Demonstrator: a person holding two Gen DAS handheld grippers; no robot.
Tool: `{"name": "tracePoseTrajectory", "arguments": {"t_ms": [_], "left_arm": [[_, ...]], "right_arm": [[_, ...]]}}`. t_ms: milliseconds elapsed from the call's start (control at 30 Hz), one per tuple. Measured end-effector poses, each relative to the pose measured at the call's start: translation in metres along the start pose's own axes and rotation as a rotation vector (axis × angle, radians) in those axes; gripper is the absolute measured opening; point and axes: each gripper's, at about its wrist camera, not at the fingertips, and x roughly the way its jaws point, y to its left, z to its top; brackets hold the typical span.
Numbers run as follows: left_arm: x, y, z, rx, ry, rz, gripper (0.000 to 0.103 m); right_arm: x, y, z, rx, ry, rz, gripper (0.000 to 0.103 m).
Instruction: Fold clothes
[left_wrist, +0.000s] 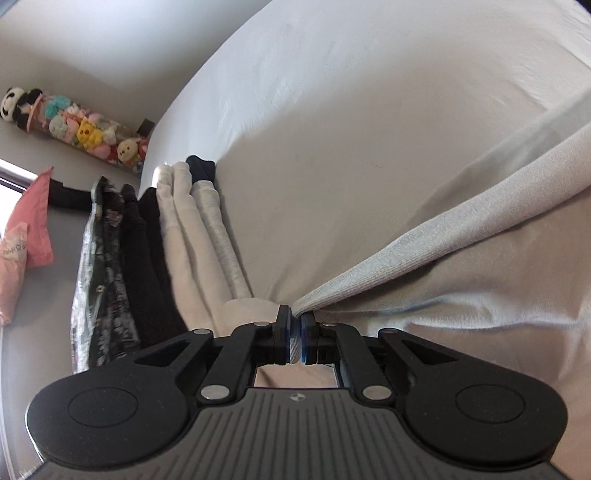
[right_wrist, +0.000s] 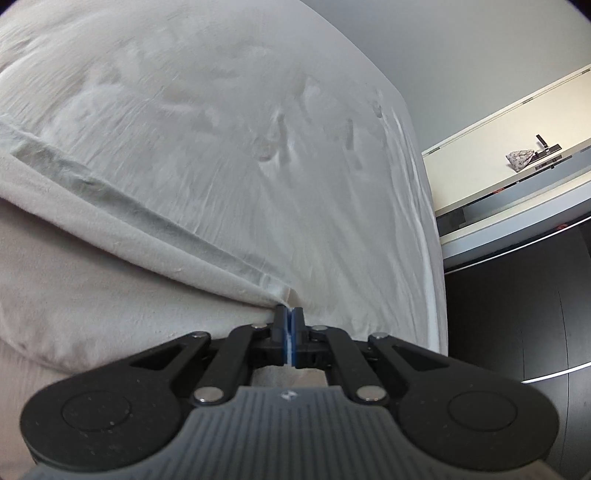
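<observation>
Garment (left_wrist: 461, 236), pale beige, stretched taut over white bed sheet (left_wrist: 369, 110) between both grippers. Left gripper (left_wrist: 295, 332): jaws nearly closed, clamped on one garment corner. Right gripper (right_wrist: 289, 328): jaws fully closed, pinching opposite corner (right_wrist: 284, 295). Folded clothes stack (left_wrist: 177, 236) at bed edge, left-wrist view.

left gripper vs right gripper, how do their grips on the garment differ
The left gripper pinches a thick ribbed edge of the light grey garment, with fabric showing between its pads; the right gripper pinches a thin corner, pads almost touching. The left has a row of folded clothes beside it, the right only bedsheet. Both are shut on the garment.
</observation>
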Motion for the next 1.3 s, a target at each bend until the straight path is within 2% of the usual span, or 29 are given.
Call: {"name": "tracePoseTrajectory", "arguments": {"t_ms": [133,200,367,500,667,733,833,967,1133,1200,1233,1267,1300], "left_arm": [[0.025,-0.010,0.012,0.002,0.027,-0.011,0.006],[0.032,-0.011,0.014,-0.029,0.035,-0.023,0.006],[0.037,-0.014,0.010,-0.104,0.020,-0.036,0.012],[0.026,-0.010,0.007,-0.160,0.001,-0.007,0.029],[-0.010,0.003,0.007,-0.243,-0.082,0.052,0.030],[-0.033,0.004,0.002,-0.275,-0.129,0.057,0.030],[-0.065,0.002,-0.008,-0.331,-0.183,-0.006,0.030],[-0.095,-0.016,-0.031,-0.394,-0.224,-0.134,0.030],[-0.103,-0.058,-0.061,-0.452,-0.213,-0.283,0.030],[-0.105,-0.078,-0.072,-0.457,-0.214,-0.307,0.030],[-0.106,-0.086,-0.075,-0.454,-0.216,-0.312,0.030],[-0.104,-0.092,-0.078,-0.451,-0.211,-0.316,0.030],[-0.100,-0.095,-0.078,-0.449,-0.199,-0.320,0.030]], "right_arm": [[0.026,0.013,0.010,-0.013,0.029,0.004,0.001],[0.036,0.016,0.013,0.001,0.036,0.007,0.001],[0.050,0.006,0.009,0.103,0.064,-0.031,0.001],[0.039,-0.004,0.002,0.186,0.021,-0.024,0.002],[0.017,-0.009,-0.011,0.239,-0.018,-0.023,0.002],[0.006,-0.017,-0.023,0.305,-0.036,0.007,0.002],[-0.010,-0.032,-0.042,0.429,-0.062,0.072,0.003],[-0.018,-0.060,-0.079,0.687,-0.073,0.214,0.006],[-0.005,-0.070,-0.119,0.949,-0.058,0.339,0.012],[0.003,-0.070,-0.130,1.041,-0.076,0.400,0.019],[0.007,-0.070,-0.134,1.084,-0.085,0.427,0.032],[0.011,-0.069,-0.138,1.122,-0.092,0.449,0.038],[0.015,-0.068,-0.141,1.153,-0.093,0.464,0.038]]}}
